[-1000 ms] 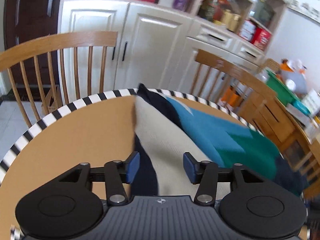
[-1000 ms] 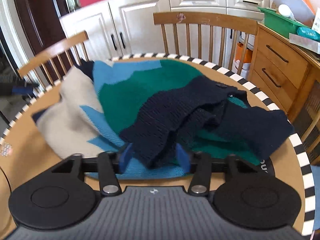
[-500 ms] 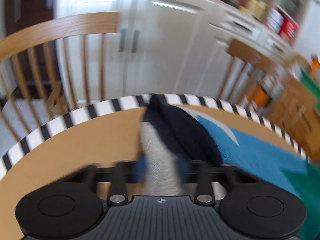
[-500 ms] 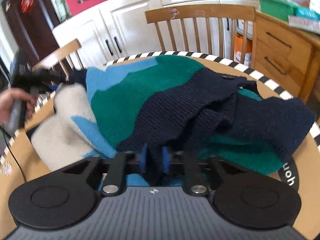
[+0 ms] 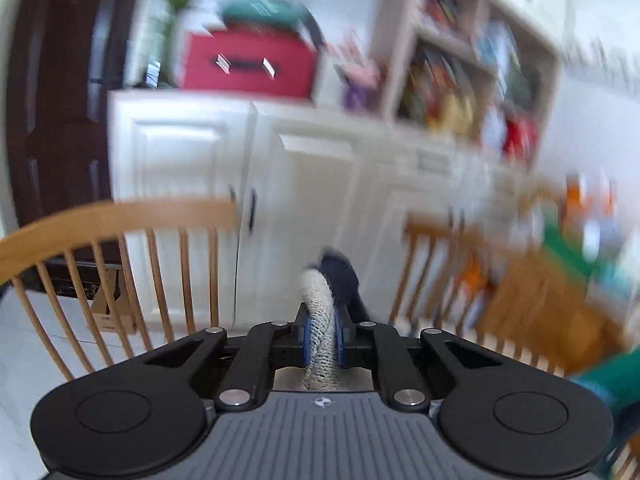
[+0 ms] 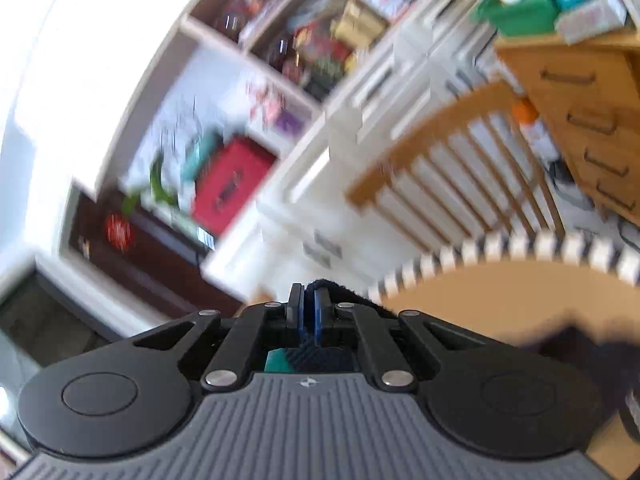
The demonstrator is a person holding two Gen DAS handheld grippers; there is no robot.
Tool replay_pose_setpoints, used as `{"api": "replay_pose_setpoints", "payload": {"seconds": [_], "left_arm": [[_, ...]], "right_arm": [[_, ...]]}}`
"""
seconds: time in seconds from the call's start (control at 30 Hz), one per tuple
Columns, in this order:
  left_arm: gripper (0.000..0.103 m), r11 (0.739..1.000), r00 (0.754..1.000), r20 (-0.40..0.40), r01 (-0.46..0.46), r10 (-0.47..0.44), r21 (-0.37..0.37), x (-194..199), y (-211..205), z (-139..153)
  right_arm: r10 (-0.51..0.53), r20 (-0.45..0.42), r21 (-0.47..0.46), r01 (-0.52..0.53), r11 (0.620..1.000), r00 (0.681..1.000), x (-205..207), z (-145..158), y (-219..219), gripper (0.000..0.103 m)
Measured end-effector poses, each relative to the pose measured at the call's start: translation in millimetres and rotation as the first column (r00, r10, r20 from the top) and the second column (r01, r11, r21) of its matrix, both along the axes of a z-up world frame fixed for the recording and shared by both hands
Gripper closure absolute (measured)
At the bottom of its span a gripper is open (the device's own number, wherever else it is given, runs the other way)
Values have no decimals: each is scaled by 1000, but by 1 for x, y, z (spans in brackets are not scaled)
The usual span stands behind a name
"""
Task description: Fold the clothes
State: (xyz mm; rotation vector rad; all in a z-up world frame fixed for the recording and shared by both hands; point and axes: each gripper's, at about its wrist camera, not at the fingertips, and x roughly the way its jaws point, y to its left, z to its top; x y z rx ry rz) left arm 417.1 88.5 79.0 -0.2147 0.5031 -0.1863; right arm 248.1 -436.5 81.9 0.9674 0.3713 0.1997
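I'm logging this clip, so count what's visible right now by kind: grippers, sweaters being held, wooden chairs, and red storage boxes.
Grippers: 2, left gripper and right gripper
Sweater: 1, knit sweater, pinched by both
Wooden chairs: 2, one at left, one at right
Red storage box: 1
Total: 6

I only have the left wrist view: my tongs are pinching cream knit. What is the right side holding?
Observer: The right tongs are shut on dark navy knit of the sweater.
Operator: Any table in sight there?
Observer: Yes, the table with its striped edge lies lower right, tilted in the frame.
Operator: Other colours of the sweater?
Observer: A green patch shows just behind the right tongs, under the navy.
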Motion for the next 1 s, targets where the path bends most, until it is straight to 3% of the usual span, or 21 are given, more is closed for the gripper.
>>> {"api": "replay_pose_setpoints", "payload": {"seconds": [0.07,0.17,0.3,0.4,0.47,0.53,0.63,0.73,0.8,0.87,0.93,1.0], "left_arm": [[91,997,997,70,-10,15,-70,-17,12,43],[91,997,984,171,58,-48,-54,-71,20,93],[92,988,965,225,145,-132,-43,-171,41,113],[92,986,975,150,167,-163,-16,-245,60,80],[92,988,988,28,153,-153,-3,-289,74,31],[92,991,985,-111,133,-133,-7,-330,88,-22],[92,998,944,-327,57,-54,1,-365,103,-101],[92,999,900,-436,2,22,53,-394,117,-140],[91,997,889,-455,-31,59,70,-405,127,-144],[83,995,902,-426,-44,78,88,-404,134,-130],[67,996,924,-373,-56,80,75,-387,131,-113],[60,998,939,-340,-46,61,51,-368,119,-104]], "right_arm": [[-31,81,45,28,999,996,-2,35,-11,98],[-3,215,3,3,1000,977,-36,83,-14,98],[66,246,-68,-51,996,967,-109,94,-16,98],[105,149,-63,-97,993,983,-165,56,-19,98],[137,28,-42,-136,990,990,-194,9,-15,98],[157,-125,0,-158,987,980,-221,-45,-12,98],[153,-372,38,-150,988,915,-256,-130,-3,98],[140,-531,99,-103,990,835,-288,-189,0,98],[153,-580,103,-115,988,800,-301,-206,5,98],[146,-597,9,-175,985,789,-304,-202,11,95],[121,-577,-109,-222,969,808,-294,-186,15,92],[106,-536,-193,-244,950,838,-273,-175,18,81]]}}
